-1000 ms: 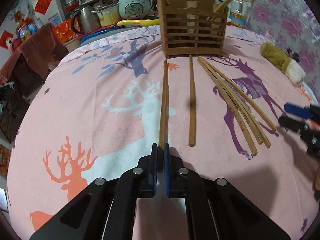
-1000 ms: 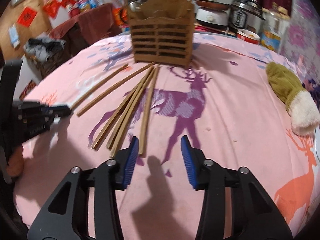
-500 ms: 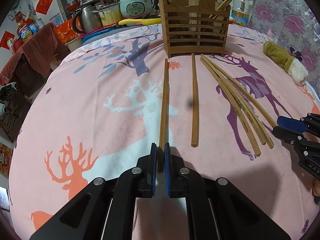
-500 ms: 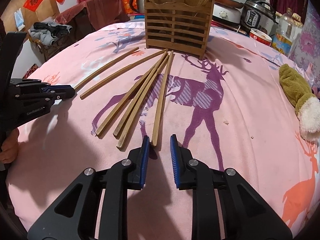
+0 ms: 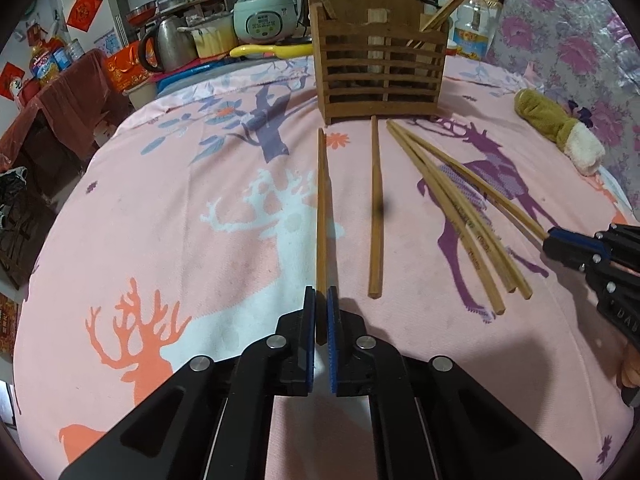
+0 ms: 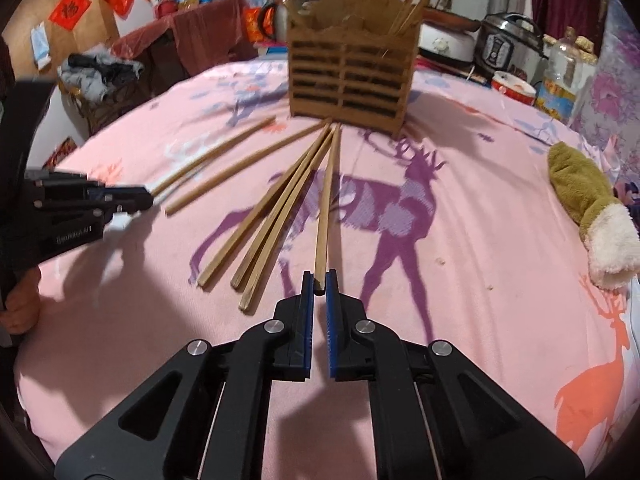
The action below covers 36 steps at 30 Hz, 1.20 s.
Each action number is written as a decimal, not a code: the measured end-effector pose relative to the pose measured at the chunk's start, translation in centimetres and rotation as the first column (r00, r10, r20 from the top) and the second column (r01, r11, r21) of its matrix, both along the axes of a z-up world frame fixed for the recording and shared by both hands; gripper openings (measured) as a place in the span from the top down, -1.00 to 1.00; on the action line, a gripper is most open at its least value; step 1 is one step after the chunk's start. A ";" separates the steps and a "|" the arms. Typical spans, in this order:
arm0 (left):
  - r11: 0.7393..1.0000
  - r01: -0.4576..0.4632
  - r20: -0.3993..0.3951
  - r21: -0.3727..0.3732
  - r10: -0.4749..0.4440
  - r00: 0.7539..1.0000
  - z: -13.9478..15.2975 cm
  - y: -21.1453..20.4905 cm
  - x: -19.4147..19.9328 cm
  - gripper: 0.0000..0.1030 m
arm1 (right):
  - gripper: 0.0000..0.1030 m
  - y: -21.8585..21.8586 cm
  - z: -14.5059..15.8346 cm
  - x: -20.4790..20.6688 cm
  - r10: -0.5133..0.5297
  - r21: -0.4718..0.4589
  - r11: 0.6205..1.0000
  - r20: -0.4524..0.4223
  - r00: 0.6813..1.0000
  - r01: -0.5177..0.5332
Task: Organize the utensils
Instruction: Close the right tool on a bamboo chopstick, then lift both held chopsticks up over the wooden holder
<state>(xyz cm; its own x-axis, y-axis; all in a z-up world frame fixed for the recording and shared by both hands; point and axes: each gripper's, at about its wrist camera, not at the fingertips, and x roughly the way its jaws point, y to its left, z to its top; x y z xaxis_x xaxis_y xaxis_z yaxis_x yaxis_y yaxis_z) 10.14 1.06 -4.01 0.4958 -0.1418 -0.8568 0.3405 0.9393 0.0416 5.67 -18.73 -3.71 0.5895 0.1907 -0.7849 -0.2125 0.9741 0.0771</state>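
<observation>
Several wooden chopsticks lie on a pink deer-print tablecloth (image 5: 168, 208) in front of a slatted wooden utensil holder (image 5: 380, 68), which also shows in the right wrist view (image 6: 352, 80). My left gripper (image 5: 321, 300) is shut on the near end of the leftmost chopstick (image 5: 321, 208). My right gripper (image 6: 319, 284) is shut on the near end of the rightmost chopstick (image 6: 326, 208) of the fanned bunch. A single chopstick (image 5: 375, 208) and three loose chopsticks (image 5: 460, 216) lie between the two held ones. The holder holds a few upright sticks.
A green and white plush glove (image 6: 592, 208) lies at the table's right. Rice cookers (image 5: 264, 16), a kettle (image 5: 168, 46), a bottle (image 6: 564, 76) and a bowl (image 6: 514, 86) stand behind the holder. A red-draped piece of furniture (image 5: 60, 108) stands to the left.
My right gripper moved forward and closed on the end of the rightmost chopstick. My left gripper stayed shut on its chopstick, barely moving.
</observation>
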 end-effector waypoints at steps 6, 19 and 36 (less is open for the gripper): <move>1.000 -0.008 0.078 -0.019 0.010 0.997 1.8 0.3 -0.7 0.89 | 0.87 -0.9 2.1 -0.5 -0.027 0.032 0.999 0.084 0.996 0.024; 0.996 -0.026 0.233 -0.088 0.046 0.971 11.1 -0.8 0.5 0.89 | 0.87 -3.3 9.8 0.4 -0.116 0.140 0.987 0.248 0.962 0.083; 0.991 0.044 0.303 -0.128 -0.003 0.953 18.2 -5.1 3.9 0.89 | 0.88 -3.4 15.8 3.1 -0.135 0.191 0.979 0.356 0.925 0.070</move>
